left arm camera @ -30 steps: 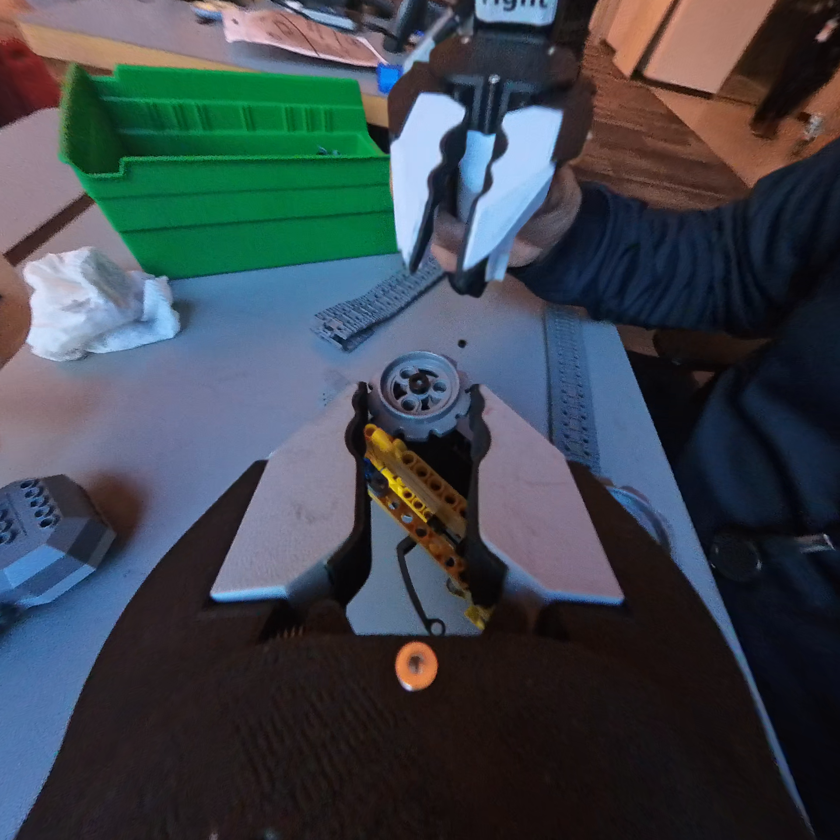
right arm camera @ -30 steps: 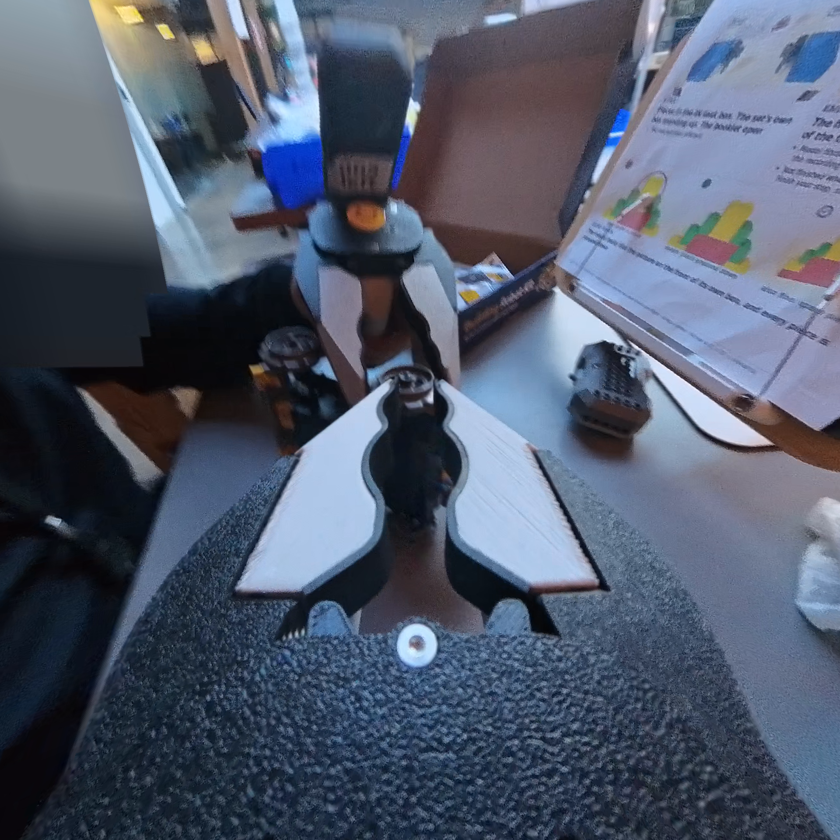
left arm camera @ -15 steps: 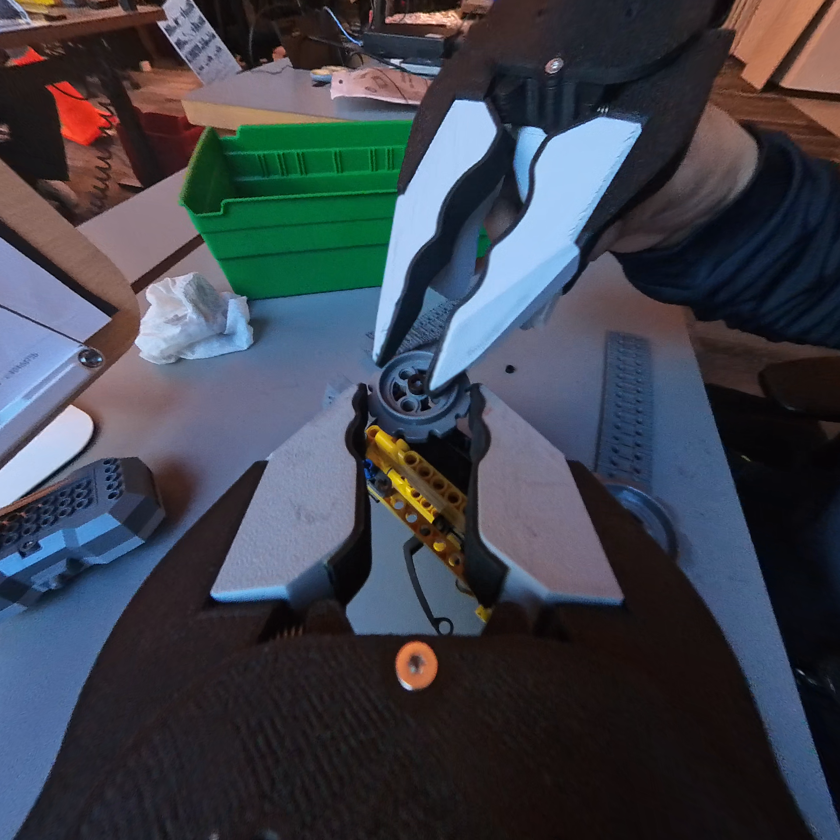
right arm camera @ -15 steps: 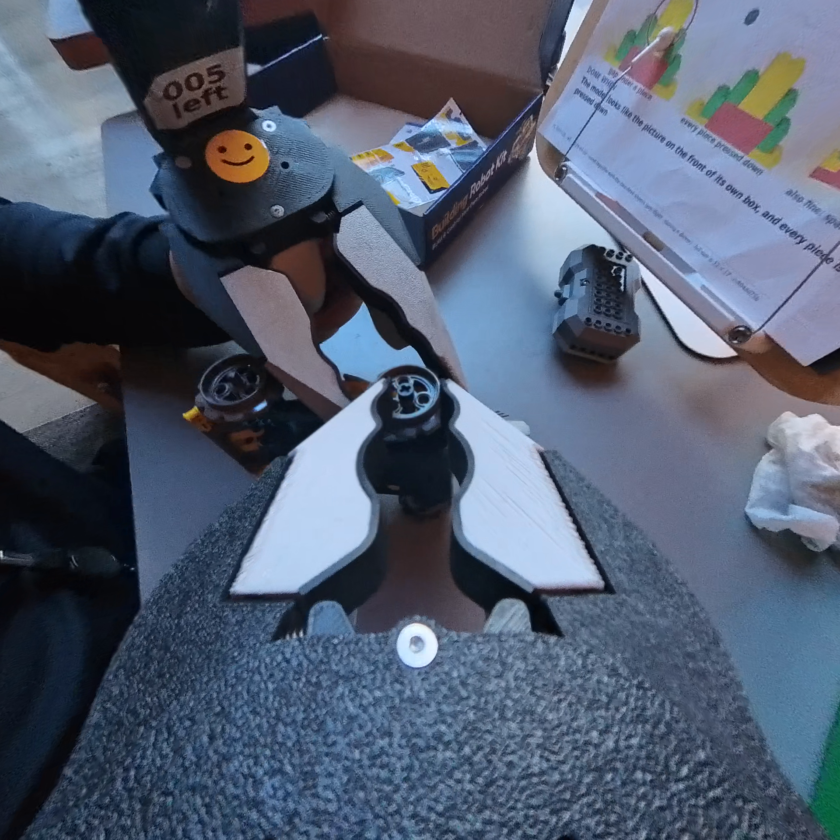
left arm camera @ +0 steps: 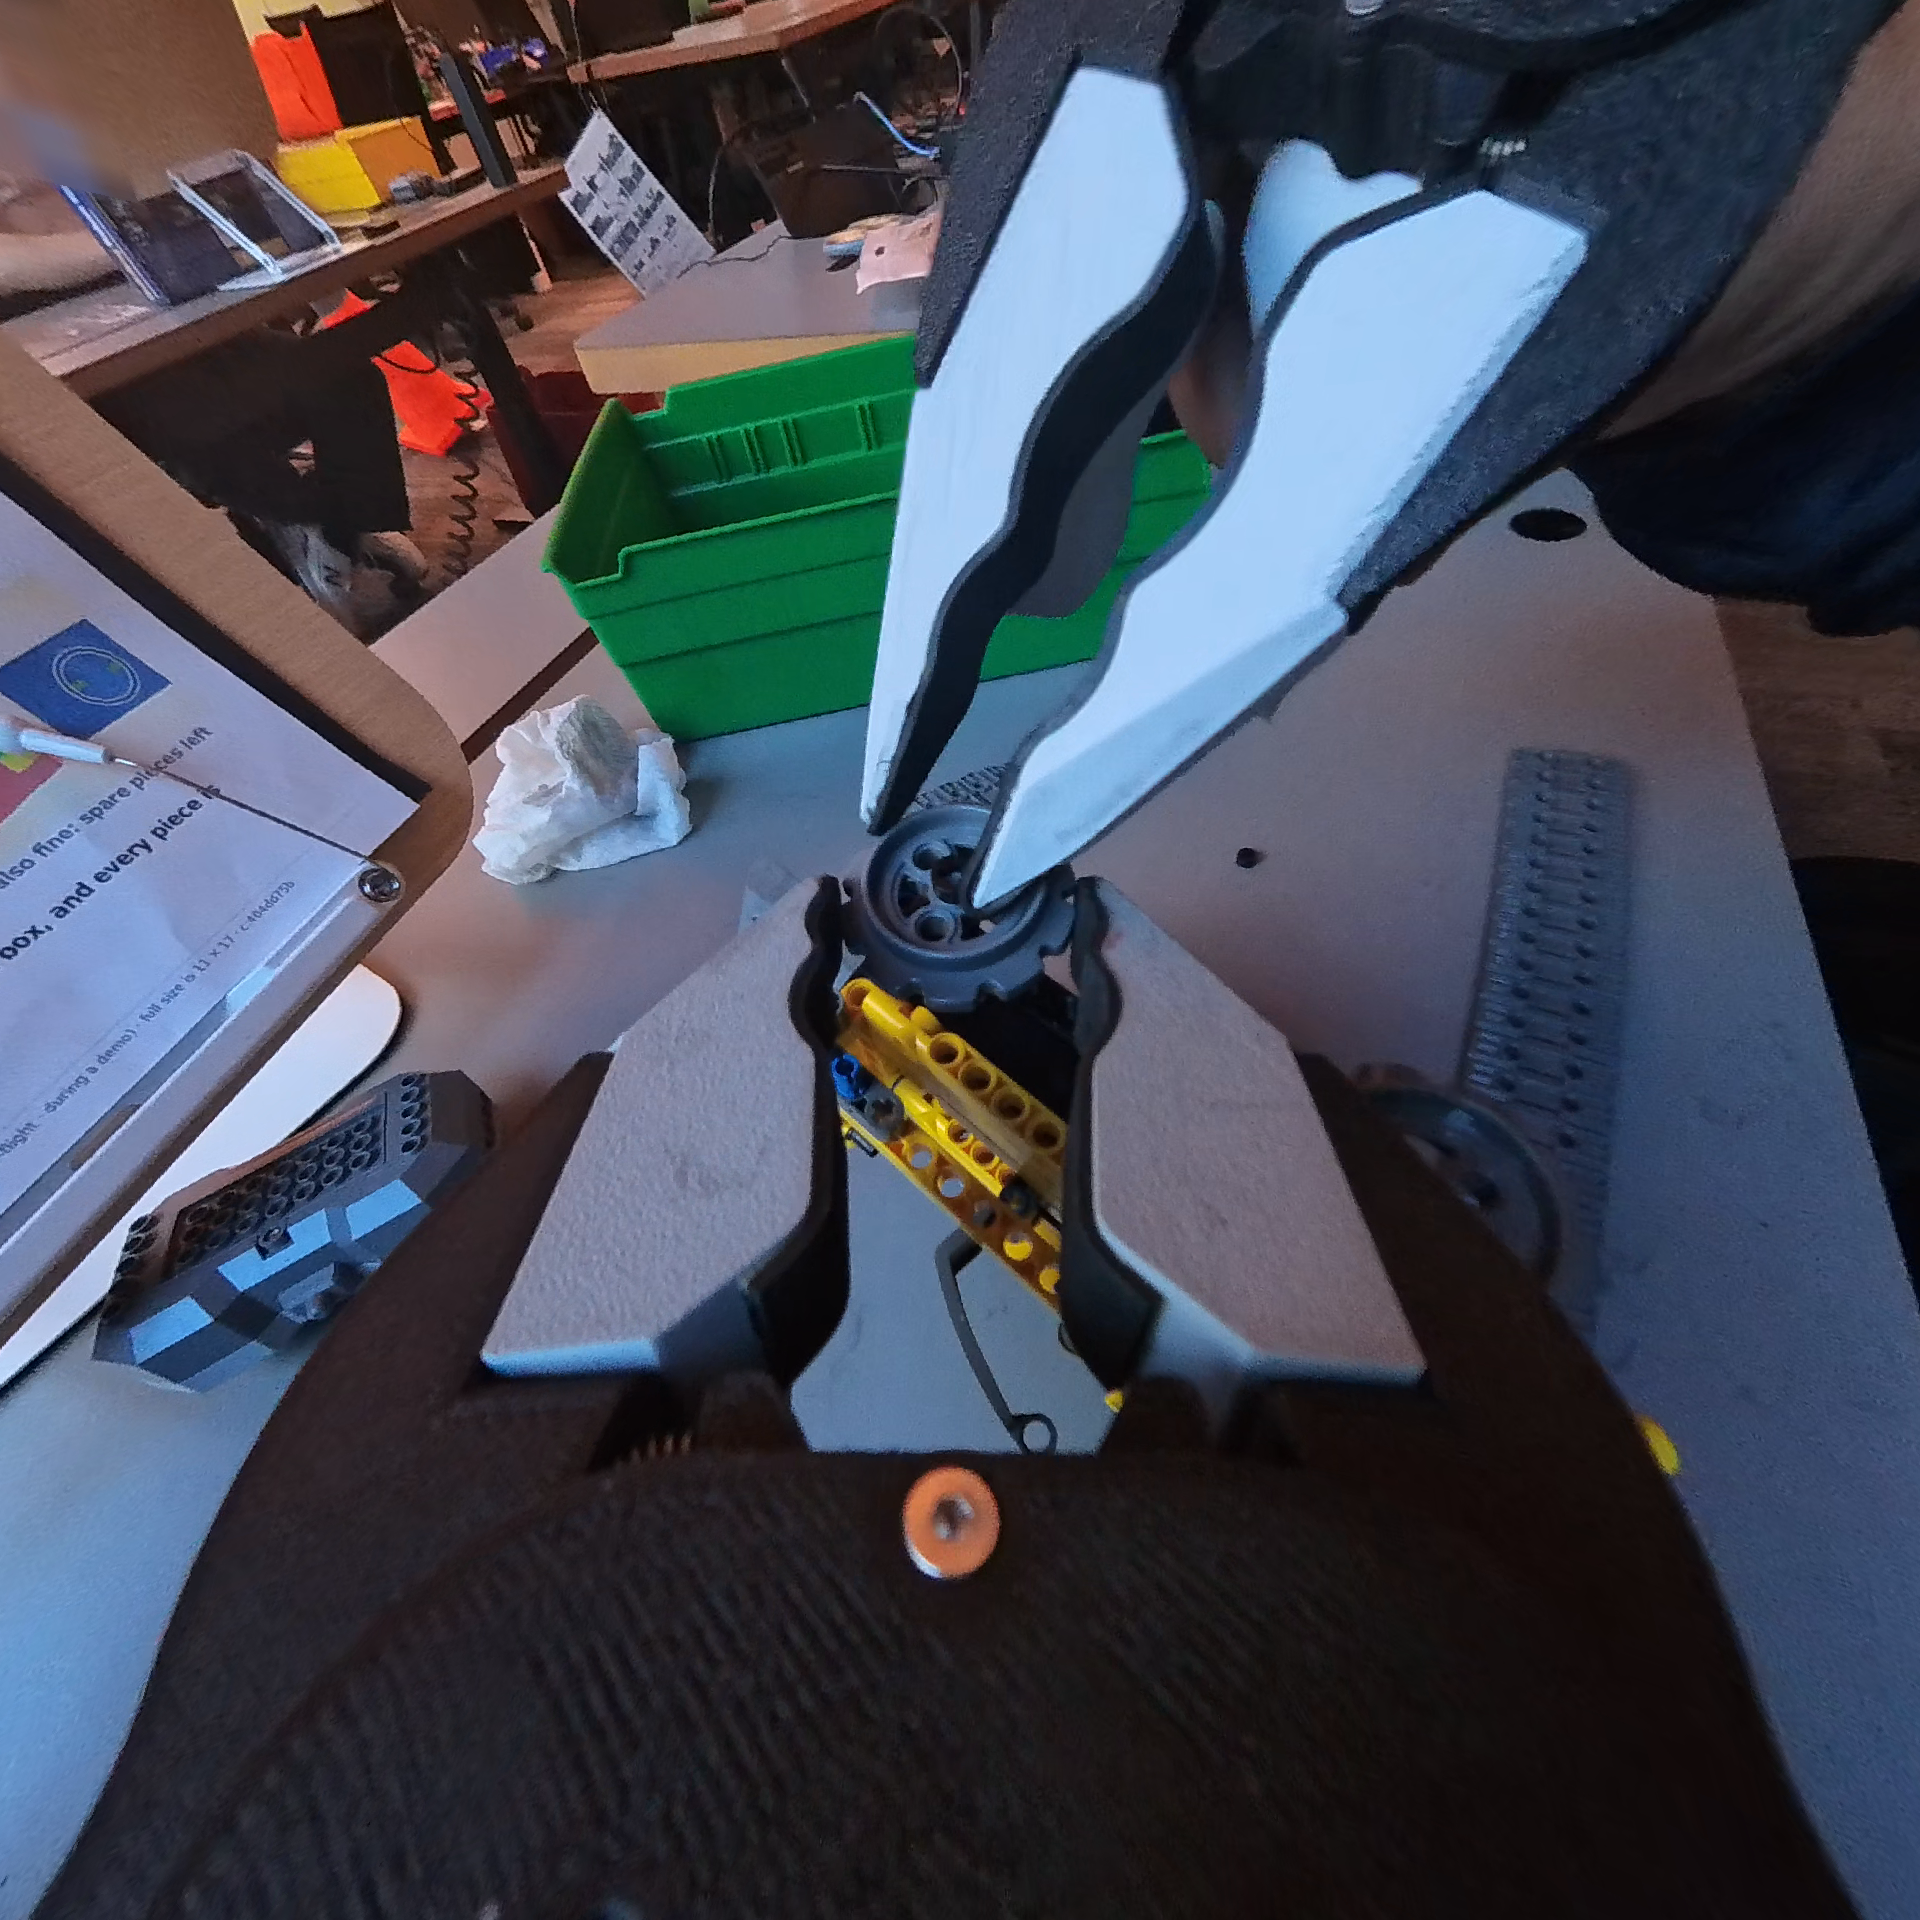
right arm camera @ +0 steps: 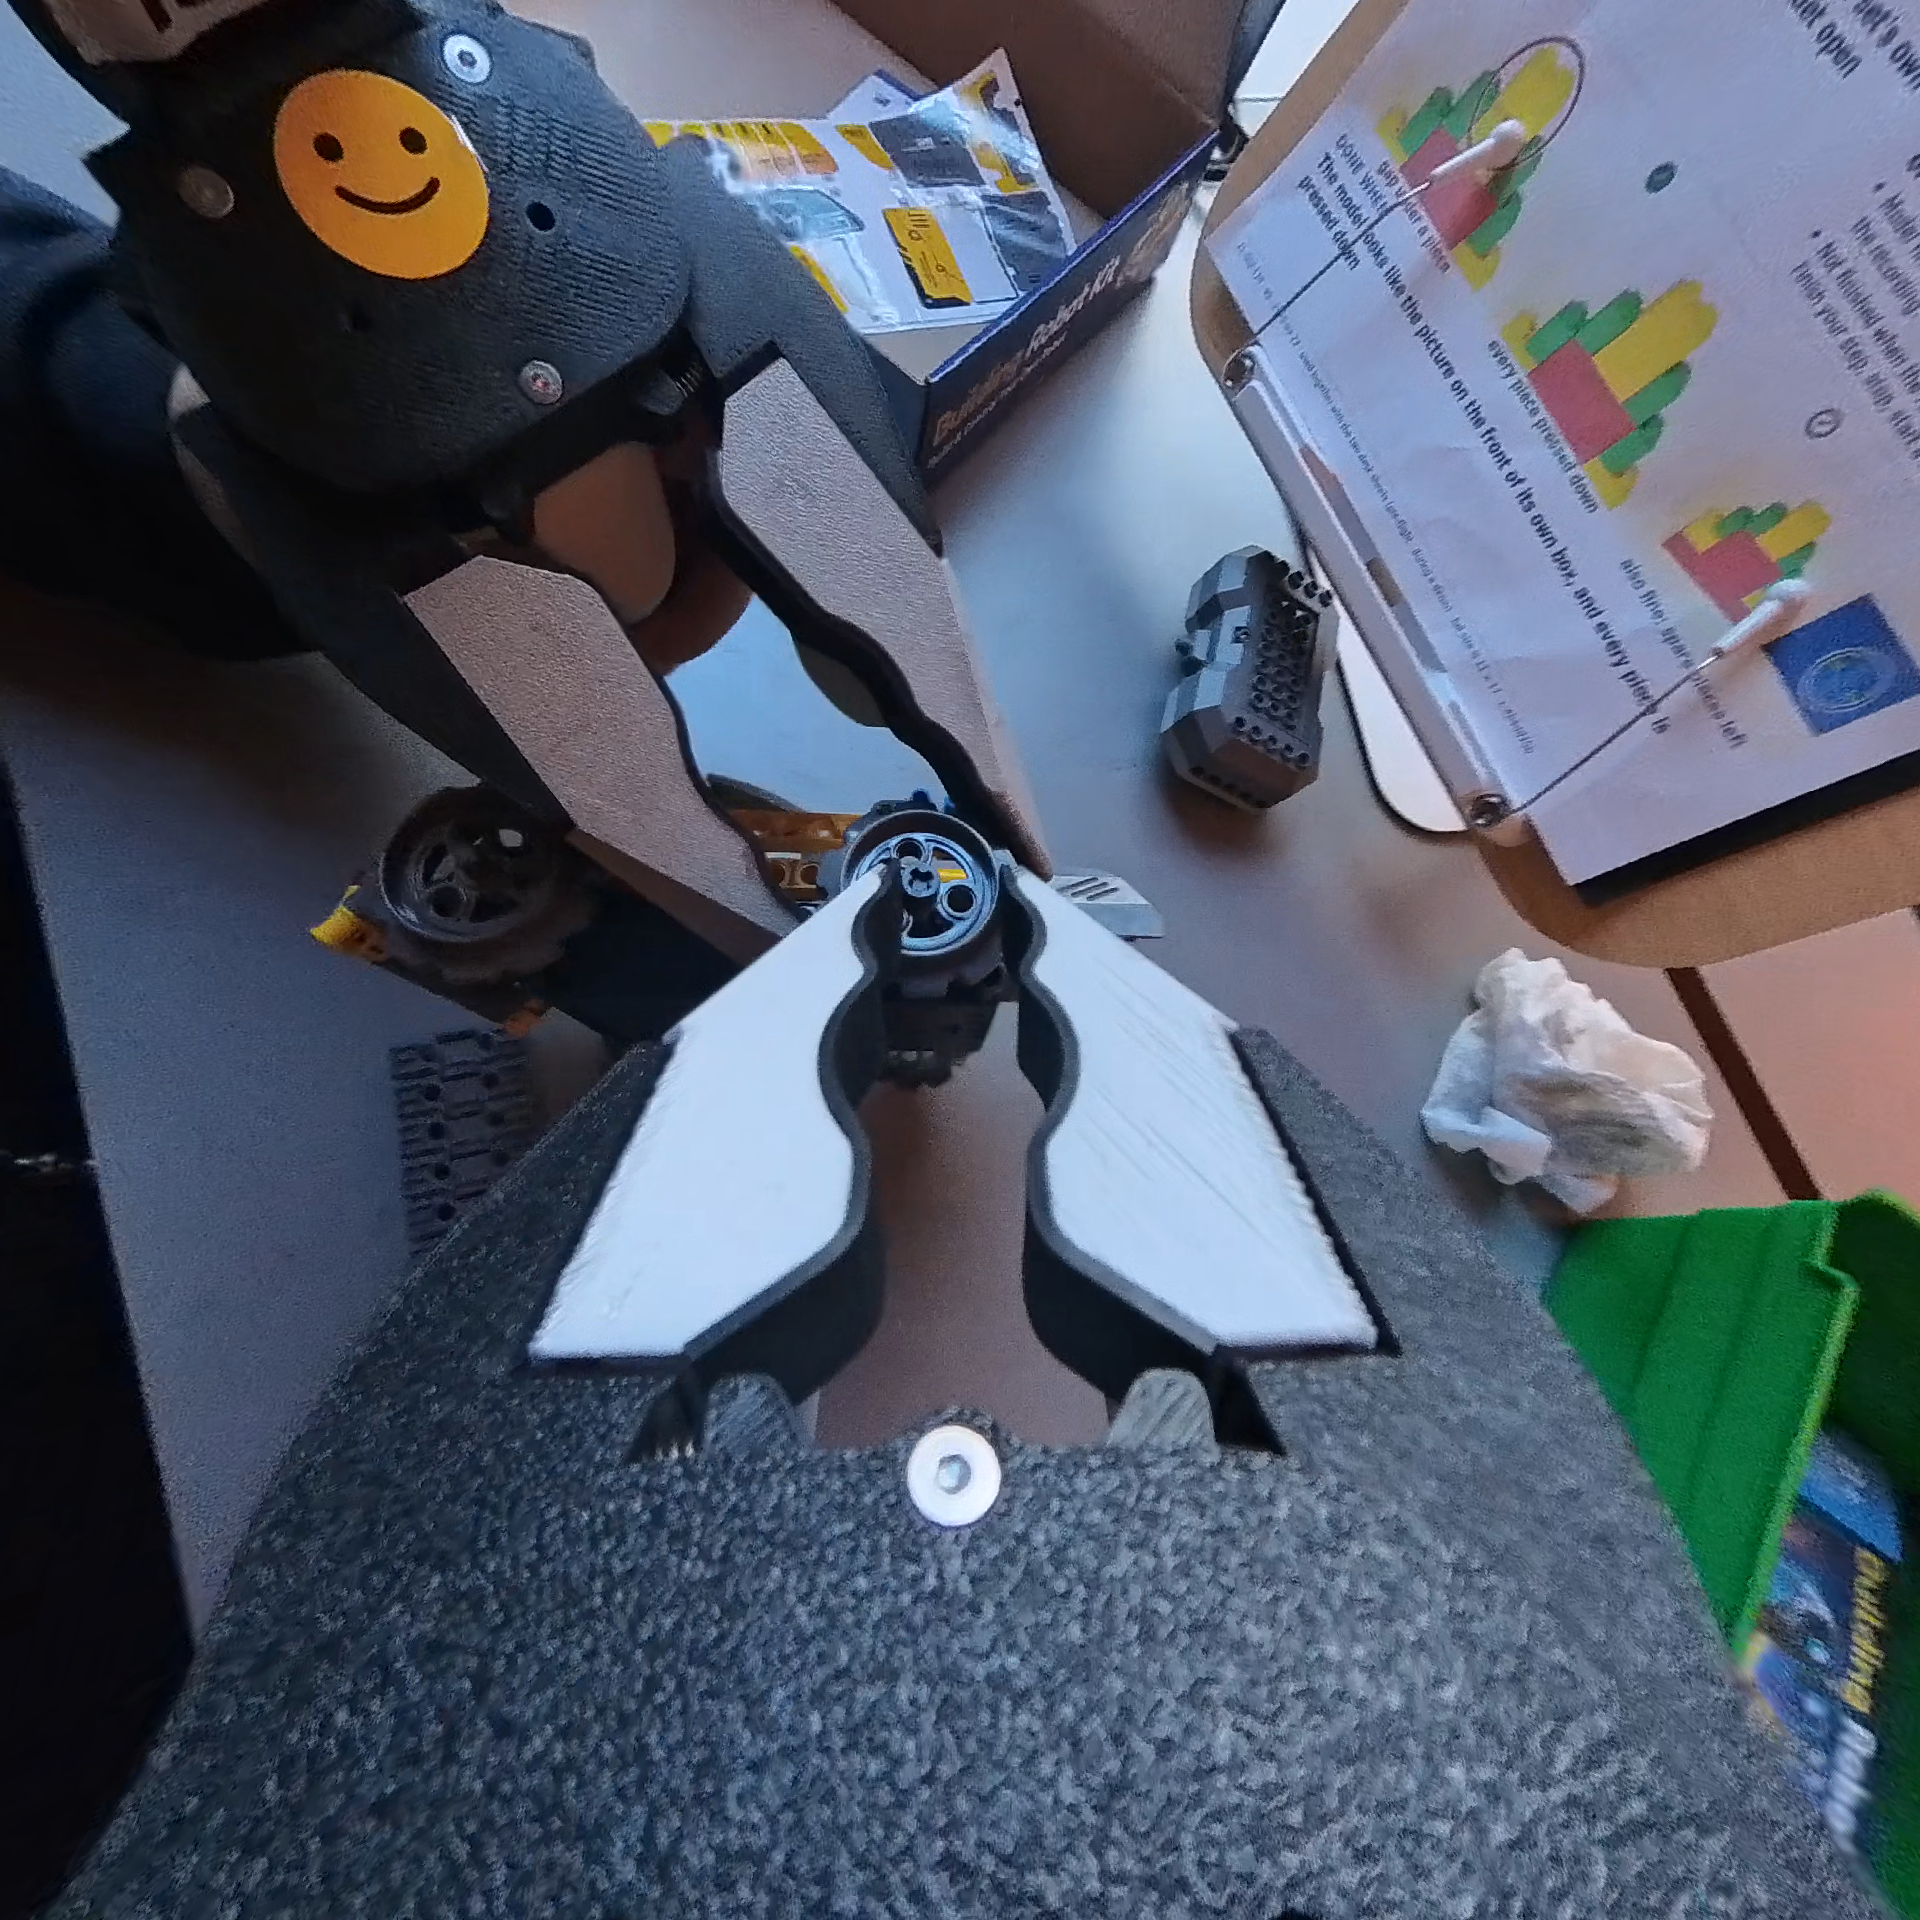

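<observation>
My left gripper [left arm camera: 954, 904] is shut on a yellow and black brick-built model [left arm camera: 966, 1101], holding it just above the grey table [left arm camera: 1351, 727]. A grey toothed wheel [left arm camera: 914, 940] on the model sits between its tips. My right gripper [left arm camera: 932, 854] comes down from above with its jaws a little apart, and one fingertip [left arm camera: 997, 883] rests on the wheel's hub. In the right wrist view my right gripper [right arm camera: 935, 894] frames the wheel [right arm camera: 951, 883] face-on, with a small black pin [right arm camera: 899, 883] at the hub. A second wheel [right arm camera: 468, 862] sits at the model's other end.
A green bin [left arm camera: 748, 561] stands at the back and a crumpled tissue [left arm camera: 582, 790] lies in front of it. A grey studded block [left arm camera: 281, 1226] and a tilted instruction board [left arm camera: 156, 883] are on the left. Grey track strips [left arm camera: 1548, 987] lie on the right. An open box [right arm camera: 1039, 312] holds booklets. Only a small space, under 4 cm, lies between the two pairs of fingers.
My right gripper has come down from high over the table until its tips reach the wheel. My left gripper has kept its hold on the model and turned a little.
</observation>
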`<state>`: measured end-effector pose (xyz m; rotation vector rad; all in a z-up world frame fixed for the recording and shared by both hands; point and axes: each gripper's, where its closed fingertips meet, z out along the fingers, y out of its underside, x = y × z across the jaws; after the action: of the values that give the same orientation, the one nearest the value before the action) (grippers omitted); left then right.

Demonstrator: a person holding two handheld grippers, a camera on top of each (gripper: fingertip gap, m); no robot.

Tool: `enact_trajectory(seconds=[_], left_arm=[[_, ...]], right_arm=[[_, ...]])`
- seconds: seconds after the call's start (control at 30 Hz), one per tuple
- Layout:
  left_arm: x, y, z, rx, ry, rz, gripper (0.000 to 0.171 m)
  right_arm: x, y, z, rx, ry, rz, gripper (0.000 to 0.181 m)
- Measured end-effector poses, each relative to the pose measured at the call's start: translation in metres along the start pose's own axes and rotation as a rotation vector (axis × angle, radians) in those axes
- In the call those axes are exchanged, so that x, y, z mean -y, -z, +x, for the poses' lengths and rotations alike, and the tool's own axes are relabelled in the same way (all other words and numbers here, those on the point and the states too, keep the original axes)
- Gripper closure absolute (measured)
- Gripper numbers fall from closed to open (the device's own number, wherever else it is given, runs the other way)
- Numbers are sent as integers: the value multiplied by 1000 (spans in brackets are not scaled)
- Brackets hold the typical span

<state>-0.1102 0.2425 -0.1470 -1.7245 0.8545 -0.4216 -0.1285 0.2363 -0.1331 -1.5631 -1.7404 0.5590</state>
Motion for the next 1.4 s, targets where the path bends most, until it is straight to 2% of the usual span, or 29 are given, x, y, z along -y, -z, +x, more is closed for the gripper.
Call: enact_trajectory(seconds=[0.17,0.27,0.4,0.6,0.77,0.83,0.87,0.93,1.0,1.1,1.23,1.3,1.4], left_arm=[[1,-1,2,7,-4,7,129],[2,-1,3,9,-2,12,129],[4,-1,6,12,-33,17,129],[4,-1,6,39,-55,13,129],[3,-2,4,46,-37,12,130],[-1,-2,1,7,36,32,129],[0,-3,5,-37,75,54,129],[-10,-11,11,-70,112,14,129],[-9,-13,14,-96,155,35,129],[-8,-11,6,-54,133,51,129],[-5,-7,0,-24,98,68,129],[-3,-5,-4,-19,100,79,129],[-4,-4,-9,-5,105,84,129]], right_arm=[[1,3,-2,-63,57,-14,168],[-1,4,-7,-50,56,-26,177],[-2,4,-9,5,-39,-7,177],[-3,5,-9,36,-90,43,177],[-2,3,-8,17,-27,71,178],[2,-1,-6,-55,14,150,179],[10,2,-6,-63,-1,237,179],[31,21,4,-60,-108,441,179],[34,35,29,-91,-215,533,179],[21,42,40,-50,-311,522,179],[-3,50,47,-141,-246,398,179],[-29,55,55,-139,-277,324,178],[-86,47,31,40,-345,157,179]])
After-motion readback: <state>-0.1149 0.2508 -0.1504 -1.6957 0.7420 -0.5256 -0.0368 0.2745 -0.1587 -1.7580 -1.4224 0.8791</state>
